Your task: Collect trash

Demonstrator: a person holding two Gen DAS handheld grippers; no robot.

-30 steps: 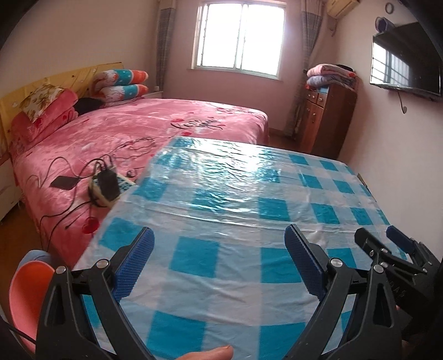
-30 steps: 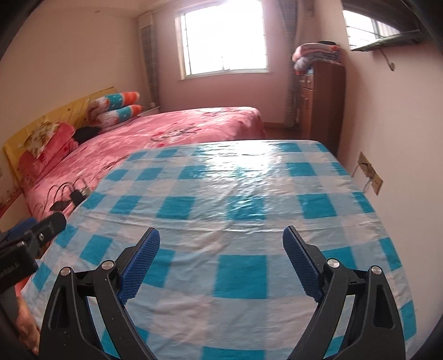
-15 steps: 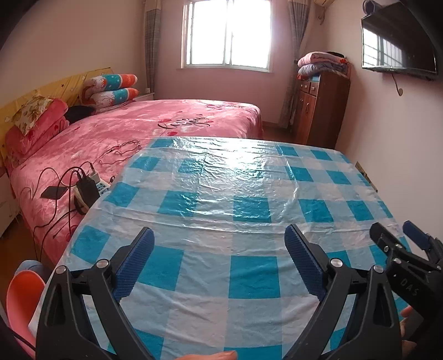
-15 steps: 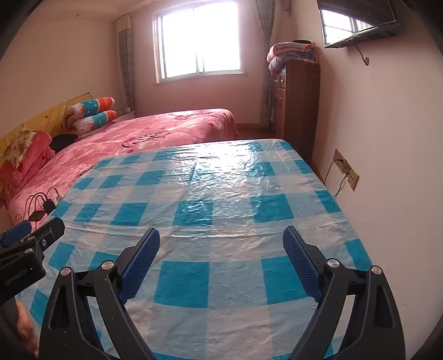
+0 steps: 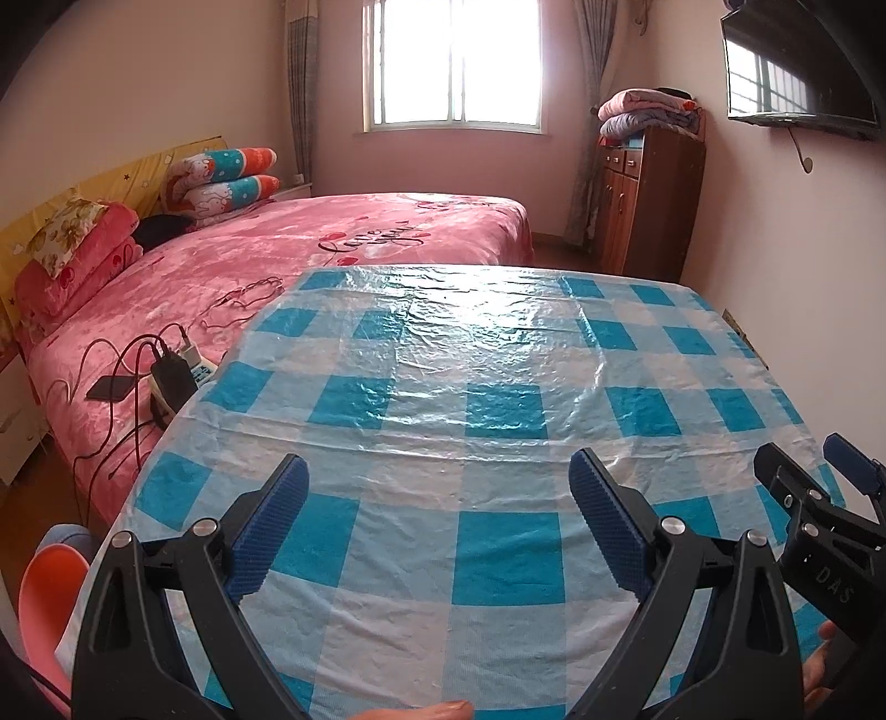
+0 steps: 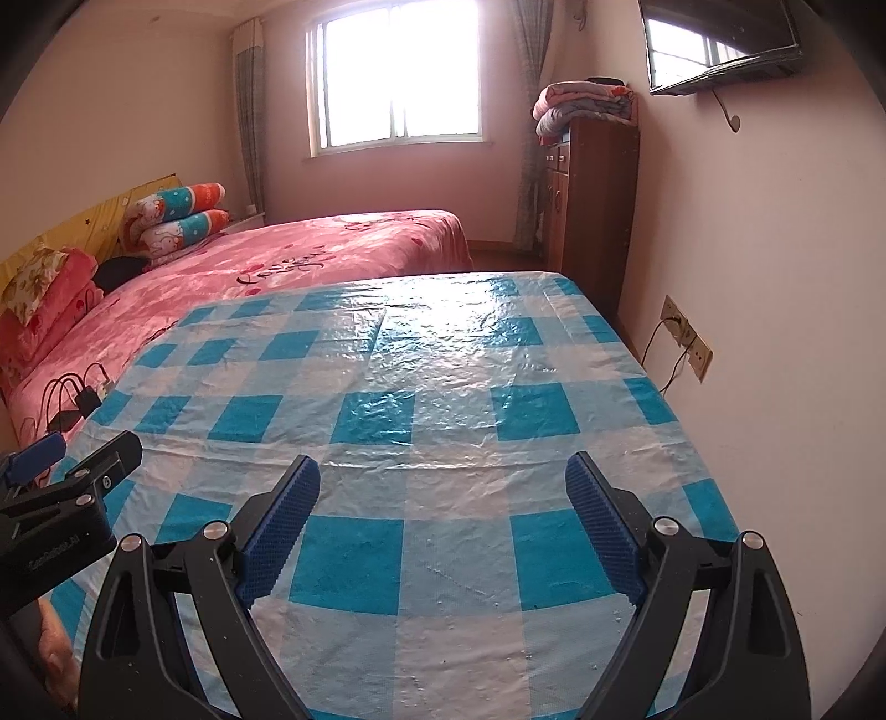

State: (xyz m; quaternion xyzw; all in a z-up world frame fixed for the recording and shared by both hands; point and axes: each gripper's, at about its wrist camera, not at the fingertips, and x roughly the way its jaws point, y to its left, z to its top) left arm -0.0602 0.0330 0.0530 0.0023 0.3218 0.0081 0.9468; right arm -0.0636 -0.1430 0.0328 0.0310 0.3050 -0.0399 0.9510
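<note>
My left gripper [image 5: 437, 465] hangs open over the near part of a table under a blue-and-white checked plastic cloth [image 5: 498, 354]. Nothing lies between its blue pads. My right gripper [image 6: 442, 465] is open too, over the same cloth [image 6: 443, 360], with nothing between its fingers. Each gripper shows in the other's view: the right gripper [image 5: 819, 487] at the right edge, the left gripper [image 6: 72, 482] at the left edge. No piece of trash shows on the cloth in either view. A fingertip [image 5: 421, 709] peeks in at the bottom.
A pink bed [image 5: 310, 260] runs along the table's left side, with a power strip, chargers and a phone [image 5: 166, 376] on it. An orange plastic seat [image 5: 50, 592] stands at the lower left. A wooden cabinet [image 6: 592, 205], wall sockets [image 6: 686, 338] and a wall TV [image 6: 720, 44] are on the right.
The left gripper has slid across the table's near edge and its view has levelled. The right gripper has drifted slightly toward the wall side. Both jaws stay equally wide.
</note>
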